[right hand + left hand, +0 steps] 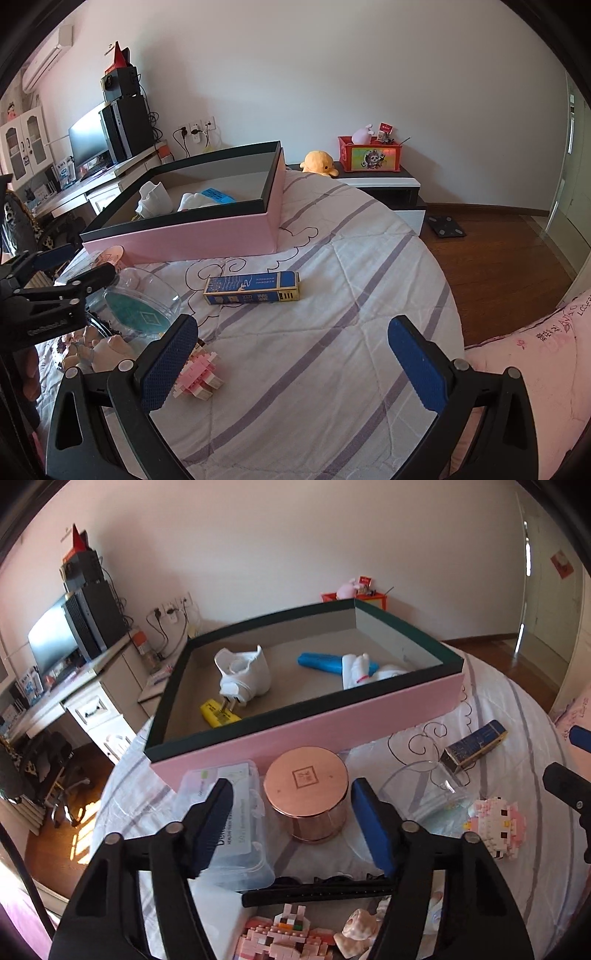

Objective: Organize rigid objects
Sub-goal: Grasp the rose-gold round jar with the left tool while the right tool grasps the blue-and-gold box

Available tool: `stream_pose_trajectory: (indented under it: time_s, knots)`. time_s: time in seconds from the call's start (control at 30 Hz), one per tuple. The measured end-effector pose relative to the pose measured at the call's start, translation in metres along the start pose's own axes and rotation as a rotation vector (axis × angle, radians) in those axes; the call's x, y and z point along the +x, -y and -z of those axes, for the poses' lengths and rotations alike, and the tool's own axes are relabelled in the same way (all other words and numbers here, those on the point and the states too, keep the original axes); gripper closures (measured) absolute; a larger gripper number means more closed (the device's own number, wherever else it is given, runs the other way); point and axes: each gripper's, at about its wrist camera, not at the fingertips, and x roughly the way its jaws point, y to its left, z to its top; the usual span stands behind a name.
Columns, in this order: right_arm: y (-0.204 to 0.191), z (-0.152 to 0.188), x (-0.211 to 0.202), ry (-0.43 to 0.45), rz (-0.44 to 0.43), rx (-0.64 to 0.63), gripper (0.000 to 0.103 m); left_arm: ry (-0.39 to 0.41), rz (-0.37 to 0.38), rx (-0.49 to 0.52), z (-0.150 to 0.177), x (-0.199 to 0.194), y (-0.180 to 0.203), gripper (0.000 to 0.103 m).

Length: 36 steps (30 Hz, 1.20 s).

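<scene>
In the left wrist view, at the lower centre, the copper tin (306,801) is framed by the left gripper (291,808), whose jaws are apart, not yet touching; they should be centred before closing. In the right wrist view, the right gripper (291,360) is seen released, and the pink box (192,229) lies at the upper left.

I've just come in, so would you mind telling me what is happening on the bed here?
A person is tidying small things into the pink box on the bed, with a claw in each hand. The left claw is around the round copper tin in front of the box, with gaps showing on both sides, so the tin is not gripped yet. The right claw is open and empty above the striped bedspread. A blue carton and a pink block figure lie outside the box.
</scene>
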Motion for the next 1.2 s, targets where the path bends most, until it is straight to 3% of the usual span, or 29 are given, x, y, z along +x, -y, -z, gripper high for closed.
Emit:
stream_pose_trajectory:
  time_s: [0.23, 0.27, 0.3, 0.43, 0.73, 1.03, 1.07, 1.13, 1.2]
  knots:
    - [0.011, 0.000, 0.004, -0.007, -0.013, 0.019, 0.000, -0.018, -0.034, 0.045, -0.008, 0.016, 0.018, 0.044]
    - [0.012, -0.001, 0.006, -0.011, -0.014, 0.020, 0.000, -0.016, -0.045, 0.048, -0.008, 0.018, 0.019, 0.050]
    - [0.012, -0.001, 0.008, -0.014, -0.014, 0.018, 0.000, -0.027, -0.039, 0.046, -0.008, 0.022, 0.020, 0.055]
    - [0.007, -0.006, 0.019, -0.035, -0.020, -0.013, 0.000, -0.019, -0.003, -0.010, -0.008, 0.017, 0.011, 0.055]
    - [-0.018, -0.025, 0.064, -0.147, -0.049, -0.136, 0.000, 0.039, 0.147, -0.161, 0.004, -0.030, -0.029, 0.055]
    - [-0.033, -0.036, 0.104, -0.250, -0.098, -0.294, 0.001, 0.064, 0.157, -0.171, 0.009, -0.053, -0.046, 0.055]
    - [-0.031, -0.036, 0.103, -0.250, -0.113, -0.290, 0.008, 0.067, 0.158, -0.172, 0.009, -0.054, -0.046, 0.055]
    - [-0.033, -0.036, 0.094, -0.232, -0.141, -0.309, 0.034, 0.066, 0.159, -0.165, 0.010, -0.055, -0.045, 0.055]
    - [-0.035, -0.034, 0.089, -0.237, -0.157, -0.316, 0.068, 0.064, 0.161, -0.163, 0.010, -0.055, -0.044, 0.055]
